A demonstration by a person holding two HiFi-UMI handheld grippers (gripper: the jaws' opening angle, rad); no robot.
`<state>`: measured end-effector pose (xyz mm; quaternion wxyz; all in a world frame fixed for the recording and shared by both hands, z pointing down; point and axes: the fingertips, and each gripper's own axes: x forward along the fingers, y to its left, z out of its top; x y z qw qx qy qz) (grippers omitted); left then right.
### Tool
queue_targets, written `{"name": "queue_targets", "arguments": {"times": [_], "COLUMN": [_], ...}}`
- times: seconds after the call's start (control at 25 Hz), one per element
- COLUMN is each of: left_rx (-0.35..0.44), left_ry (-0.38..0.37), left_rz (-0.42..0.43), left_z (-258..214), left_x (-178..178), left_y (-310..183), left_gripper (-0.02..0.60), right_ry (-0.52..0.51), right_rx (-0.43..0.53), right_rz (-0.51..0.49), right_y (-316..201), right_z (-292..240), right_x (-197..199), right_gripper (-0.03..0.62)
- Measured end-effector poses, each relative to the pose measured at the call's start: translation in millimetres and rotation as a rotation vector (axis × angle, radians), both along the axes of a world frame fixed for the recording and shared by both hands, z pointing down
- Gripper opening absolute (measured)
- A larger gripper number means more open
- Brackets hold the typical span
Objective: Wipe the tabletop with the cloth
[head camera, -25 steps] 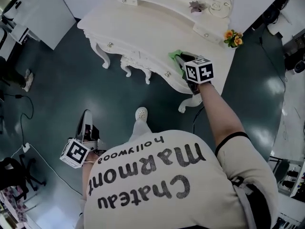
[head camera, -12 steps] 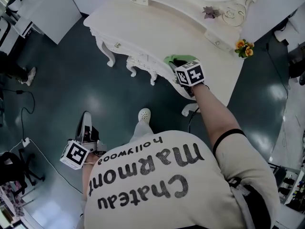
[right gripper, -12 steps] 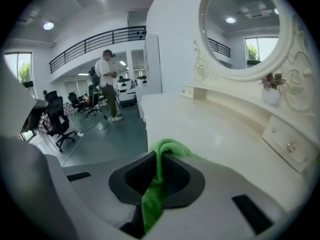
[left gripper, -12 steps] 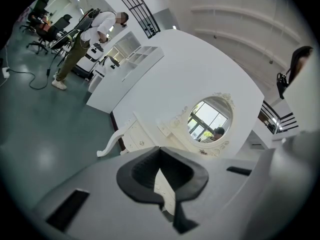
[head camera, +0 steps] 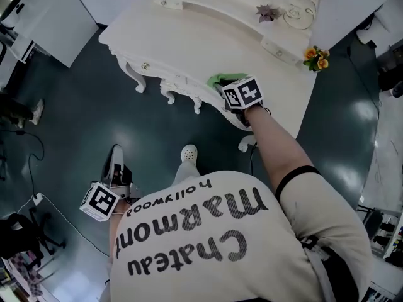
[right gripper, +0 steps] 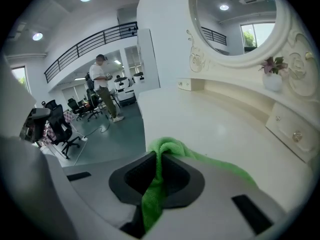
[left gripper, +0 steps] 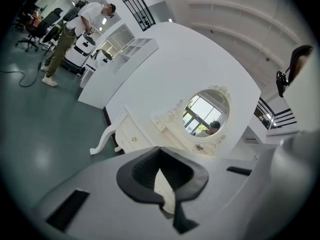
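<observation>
"Right gripper view first: where is the cloth [right gripper: 167, 149]?"

"It is green and it is clamped between the jaws of the right gripper [right gripper: 160, 159]. One end hangs down between the pads, the rest is bunched past the tips, on the cream tabletop [right gripper: 210, 126]."

"On which part of the tabletop?"

"In the head view it is near the front edge, above the carved apron, toward the right end."

"What stands around it?"

"A raised back with small drawers, a round mirror [right gripper: 240, 19], a little purple plant [right gripper: 272, 66] and, at the far right corner, orange flowers [head camera: 317, 58]."

"And the left gripper [left gripper: 161, 156]?"

"Its jaws are together with nothing between them. It hangs low at the person's left side, over the dark green floor [head camera: 75, 118], well apart from the table."

"Any writing?"

"On the beige shirt [head camera: 296, 231], upside down for the head camera: 'Chateau Marmont', and smaller 'Hollywood'. The cubes carry only black square markers. In the room behind, another person [right gripper: 104, 86] stands; I cannot read anything there."
</observation>
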<state>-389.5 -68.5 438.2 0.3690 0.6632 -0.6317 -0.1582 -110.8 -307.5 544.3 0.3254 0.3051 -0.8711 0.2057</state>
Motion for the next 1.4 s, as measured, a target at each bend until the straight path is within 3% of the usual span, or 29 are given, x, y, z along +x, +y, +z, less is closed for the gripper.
{"name": "queue_targets", "arguments": {"times": [0.2,0.4,0.88,1.04,1.4], "left_rx": [0.004,0.057,0.017,0.057,0.036], "left_ry": [0.002,0.064,-0.002,0.028,-0.064], "left_rz": [0.018,0.005,0.002,0.023,0.069], "left_z": [-3.4,-17.0,-13.9,-23.5,-24.9], "left_x": [12.1,23.6,35.1,49.9,66.9], "left_y": [-1.5,-0.1,24.9,21.9,25.9], "left_gripper": [0.008,0.008,0.008,0.008,0.008], "right_ry": [0.012,0.019,0.019,0.016,0.019], "right_rx": [0.04,0.048,0.061,0.065,0.079], "right_rz": [-0.008,-0.029,-0.078,-0.073,-0.041], "right_y": [2.1,6.2,26.6,35.0,51.0], "right_z": [-0.2,3.4,3.5,3.2,2.3], "right_x": [0.8,2.1,17.4,30.4,60.7], "right_gripper": [0.048,0.048,0.048,0.048,0.048]}}
